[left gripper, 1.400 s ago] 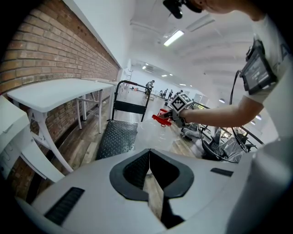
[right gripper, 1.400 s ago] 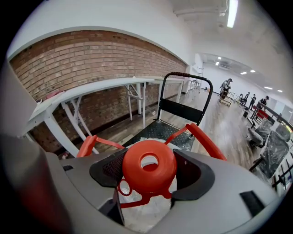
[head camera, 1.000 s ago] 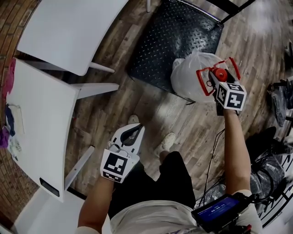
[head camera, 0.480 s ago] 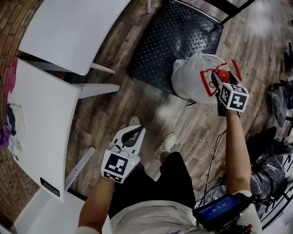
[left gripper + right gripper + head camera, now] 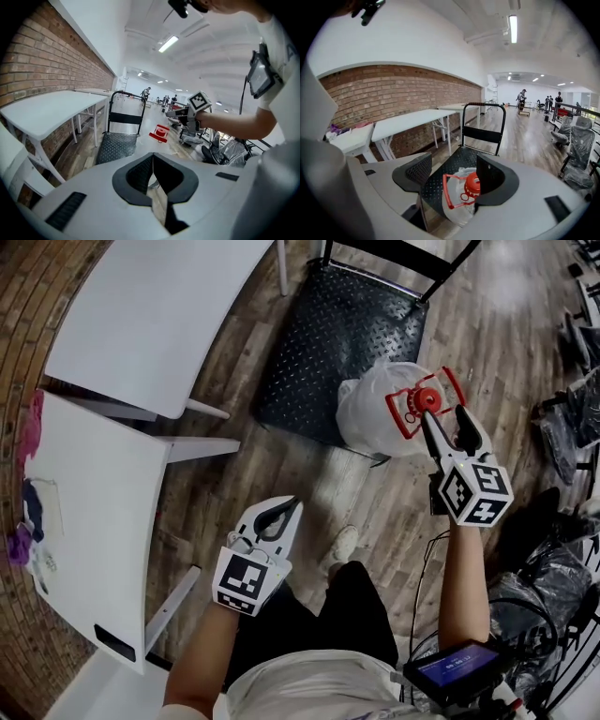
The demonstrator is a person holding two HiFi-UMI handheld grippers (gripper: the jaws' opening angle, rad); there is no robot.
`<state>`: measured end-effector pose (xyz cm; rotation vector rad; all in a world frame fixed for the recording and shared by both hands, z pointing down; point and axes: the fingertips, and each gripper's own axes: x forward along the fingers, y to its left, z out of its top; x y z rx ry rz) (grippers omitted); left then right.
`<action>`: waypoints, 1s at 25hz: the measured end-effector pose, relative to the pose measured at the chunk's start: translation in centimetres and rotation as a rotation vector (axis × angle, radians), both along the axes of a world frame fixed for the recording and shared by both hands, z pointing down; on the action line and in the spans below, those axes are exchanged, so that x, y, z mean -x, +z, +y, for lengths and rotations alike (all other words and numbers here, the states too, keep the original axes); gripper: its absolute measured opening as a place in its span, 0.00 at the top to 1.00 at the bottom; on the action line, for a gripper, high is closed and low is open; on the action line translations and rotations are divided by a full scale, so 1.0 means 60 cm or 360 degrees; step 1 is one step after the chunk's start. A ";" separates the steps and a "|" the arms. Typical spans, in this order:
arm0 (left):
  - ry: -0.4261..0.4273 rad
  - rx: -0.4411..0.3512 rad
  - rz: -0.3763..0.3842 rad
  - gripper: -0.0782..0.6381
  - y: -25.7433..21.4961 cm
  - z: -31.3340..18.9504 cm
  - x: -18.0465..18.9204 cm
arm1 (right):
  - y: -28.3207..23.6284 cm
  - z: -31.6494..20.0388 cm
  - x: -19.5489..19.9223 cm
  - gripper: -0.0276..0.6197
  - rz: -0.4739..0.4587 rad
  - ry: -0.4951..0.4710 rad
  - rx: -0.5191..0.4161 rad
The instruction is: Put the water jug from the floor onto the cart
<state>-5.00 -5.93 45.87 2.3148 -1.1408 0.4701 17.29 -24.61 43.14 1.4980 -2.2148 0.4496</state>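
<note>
Currently, the right gripper (image 5: 443,420) is released: its two jaws stand wide apart, aimed down at the top of the translucent white plastic water jug (image 5: 370,413). In the right gripper view the round red screw cap (image 5: 472,186) and the thin red carry handle (image 5: 447,191) lie in the gap between the jaws, with the cap just beside the right-hand jaw. Neither jaw clamps either part. Judgement: the wide opening suits an approach to the handle, since that is the only slim, rigid part a jaw pair can close on.

The jug stands upright at the near right corner of the black diamond-plate cart deck (image 5: 328,334). Its body overlaps that corner in the head view. Whether its base rests on the deck or on the grey-brown wooden plank floor (image 5: 281,456) just beside it cannot be determined, so treat the placement as unconfirmed.

The left gripper (image 5: 289,505) is clenched on nothing: the left gripper view shows its jaws meeting along one seam with no object between them. It hangs low beside the person's left leg, well apart from jug and cart, which keeps it out of the working arm's path.

Caution: a full jug is likely heavy and may swing from its handle. A centred grip on the handle would limit tilt.
</note>
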 end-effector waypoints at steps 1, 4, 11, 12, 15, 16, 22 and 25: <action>0.0020 -0.0020 0.0008 0.89 -0.010 -0.004 -0.002 | -0.021 0.019 0.003 0.49 -0.0014 -0.0003 -0.0034; 0.0081 -0.0063 0.0029 0.89 -0.035 -0.011 -0.002 | -0.077 0.083 0.012 0.54 -0.0062 0.0027 -0.0118; 0.0294 -0.0193 0.0070 0.89 -0.101 -0.025 -0.007 | -0.158 0.224 0.029 0.73 -0.0068 0.0202 -0.0202; 0.0324 -0.0207 0.0075 0.89 -0.111 -0.027 -0.008 | -0.165 0.239 0.031 0.76 -0.0063 0.0238 -0.0204; 0.0399 -0.0237 0.0093 0.89 -0.142 -0.024 -0.019 | -0.187 0.282 0.033 0.85 -0.0049 0.0327 -0.0215; 0.0424 -0.0250 0.0098 0.89 -0.152 -0.021 -0.025 | -0.194 0.295 0.031 0.88 -0.0039 0.0349 -0.0222; 0.0516 -0.0301 0.0152 0.89 -0.190 0.008 -0.046 | -0.233 0.356 0.031 0.95 0.0057 0.0396 -0.0267; 0.0521 -0.0313 0.0169 0.89 -0.203 0.036 -0.055 | -0.248 0.395 0.030 0.95 0.0065 0.0378 -0.0288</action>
